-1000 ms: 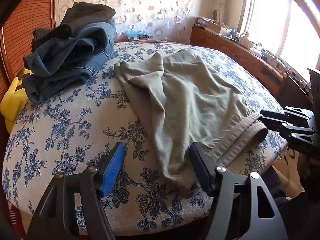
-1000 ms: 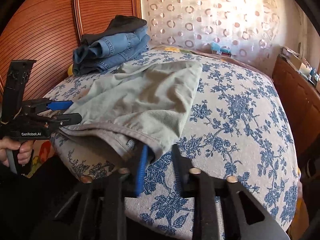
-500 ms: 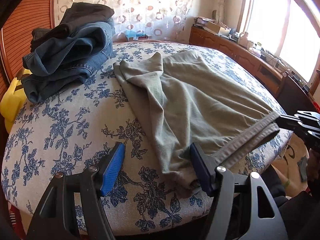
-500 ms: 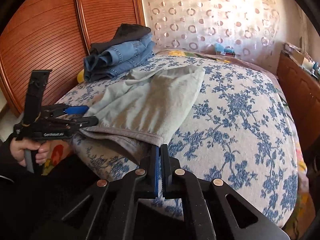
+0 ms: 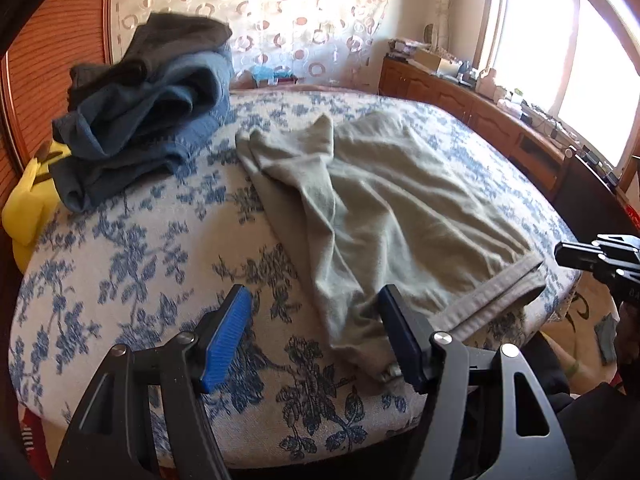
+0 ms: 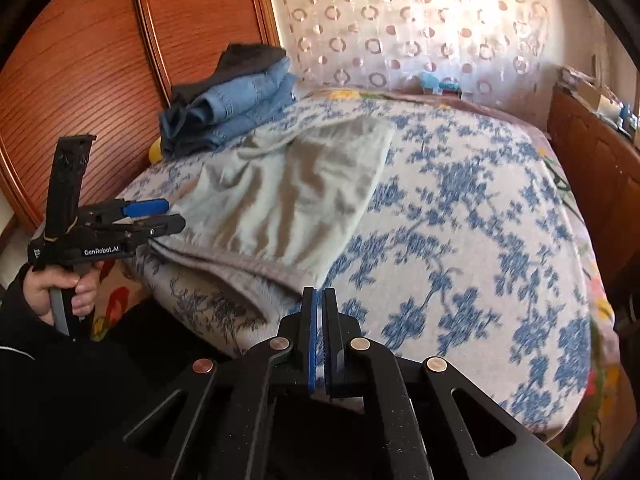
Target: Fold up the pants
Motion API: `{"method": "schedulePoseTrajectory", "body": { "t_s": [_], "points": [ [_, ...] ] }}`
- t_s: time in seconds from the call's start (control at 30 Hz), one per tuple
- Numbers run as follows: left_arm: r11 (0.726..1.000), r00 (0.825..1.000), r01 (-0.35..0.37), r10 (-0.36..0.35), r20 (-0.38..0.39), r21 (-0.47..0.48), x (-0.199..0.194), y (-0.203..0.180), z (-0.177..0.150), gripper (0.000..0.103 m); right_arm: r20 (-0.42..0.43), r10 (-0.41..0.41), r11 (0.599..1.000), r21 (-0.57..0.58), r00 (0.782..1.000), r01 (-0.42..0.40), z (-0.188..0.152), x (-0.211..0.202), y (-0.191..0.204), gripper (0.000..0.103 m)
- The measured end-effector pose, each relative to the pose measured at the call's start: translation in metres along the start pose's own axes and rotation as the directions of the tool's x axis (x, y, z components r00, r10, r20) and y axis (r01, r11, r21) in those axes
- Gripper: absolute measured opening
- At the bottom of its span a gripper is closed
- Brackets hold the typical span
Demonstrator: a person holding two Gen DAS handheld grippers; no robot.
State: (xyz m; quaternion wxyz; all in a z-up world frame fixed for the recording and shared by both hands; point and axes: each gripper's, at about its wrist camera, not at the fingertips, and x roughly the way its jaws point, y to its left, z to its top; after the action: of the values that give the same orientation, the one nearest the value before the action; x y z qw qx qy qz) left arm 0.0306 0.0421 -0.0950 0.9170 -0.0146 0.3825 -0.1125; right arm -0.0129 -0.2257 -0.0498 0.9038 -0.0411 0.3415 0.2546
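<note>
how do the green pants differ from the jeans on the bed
The green pants lie spread out in one layer near the bed's front edge; the jeans sit folded in a pile at the far corner, under a dark garment. Both rest on the floral bedspread.

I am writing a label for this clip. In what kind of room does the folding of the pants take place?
Most likely a home bedroom. The pants lie on a bed with a blue floral cover, a patterned curtain hangs behind it, and a wooden cabinet cluttered with small items runs under a bright window.
</note>
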Motion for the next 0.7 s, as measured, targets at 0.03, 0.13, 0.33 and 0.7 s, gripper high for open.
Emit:
{"method": "schedulePoseTrajectory", "body": {
  "t_s": [0.03,0.13,0.33,0.7],
  "points": [
    [1.000,1.000,0.003,-0.003,0.008,0.001,-0.002,0.001,0.004,0.068,0.012,-0.010,1.000,-0.003,1.000,0.010,0.002,-0.002,-0.001,0.006],
    [1.000,0.999,0.014,-0.014,0.034,0.013,-0.004,0.004,0.018,0.068,0.053,-0.025,1.000,-0.005,0.998,0.026,0.014,-0.001,-0.003,0.025],
    [0.999,0.999,0.008,-0.010,0.051,0.048,0.011,0.012,0.055,0.061,0.083,-0.035,0.999,-0.023,0.996,0.037,0.042,0.034,-0.003,0.040],
    [0.997,1.000,-0.001,-0.001,0.029,0.078,0.054,0.024,0.102,0.047,0.036,-0.066,0.996,-0.055,0.997,0.068,0.069,0.102,-0.006,0.041]
  ]
}}
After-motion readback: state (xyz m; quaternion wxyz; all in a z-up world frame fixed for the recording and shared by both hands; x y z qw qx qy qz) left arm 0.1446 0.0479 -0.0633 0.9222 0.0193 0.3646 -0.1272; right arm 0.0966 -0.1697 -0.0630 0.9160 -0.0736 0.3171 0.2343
